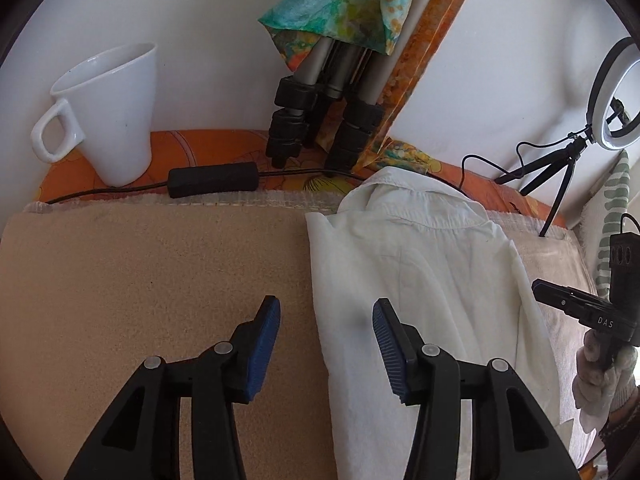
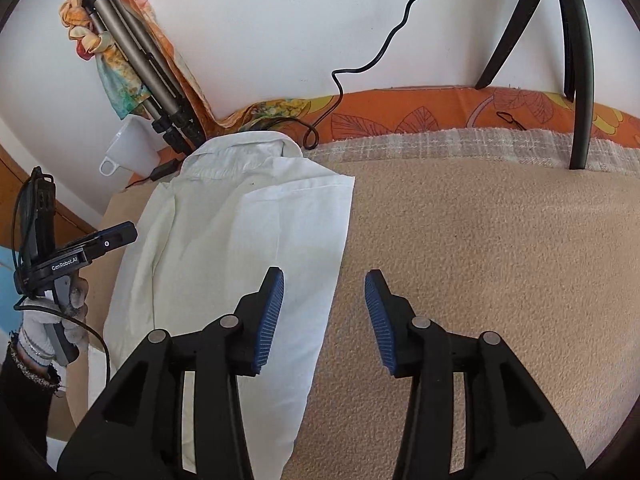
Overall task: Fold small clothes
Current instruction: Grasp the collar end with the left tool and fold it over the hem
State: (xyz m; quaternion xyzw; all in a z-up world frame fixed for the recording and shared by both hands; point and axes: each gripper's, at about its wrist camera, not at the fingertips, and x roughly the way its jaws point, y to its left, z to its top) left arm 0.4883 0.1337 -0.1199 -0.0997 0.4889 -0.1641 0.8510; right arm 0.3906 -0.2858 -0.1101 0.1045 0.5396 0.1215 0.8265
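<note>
A small white collared shirt [image 1: 424, 264] lies on the beige blanket [image 1: 160, 280], folded into a long narrow strip with the collar at the far end. My left gripper [image 1: 326, 312] is open and empty, straddling the shirt's left edge just above it. In the right wrist view the shirt [image 2: 240, 248] lies at the left. My right gripper [image 2: 325, 284] is open and empty, its left finger over the shirt's right edge and its right finger over bare blanket [image 2: 480, 280]. Each hand-held unit shows at the side of the other view.
A white mug [image 1: 108, 116] stands at the far left on the orange patterned sheet [image 1: 208, 148]. A folded tripod [image 1: 320, 112] draped in a colourful cloth leans on the wall. A ring light [image 1: 616, 96] on a small tripod and cables stand at the far right.
</note>
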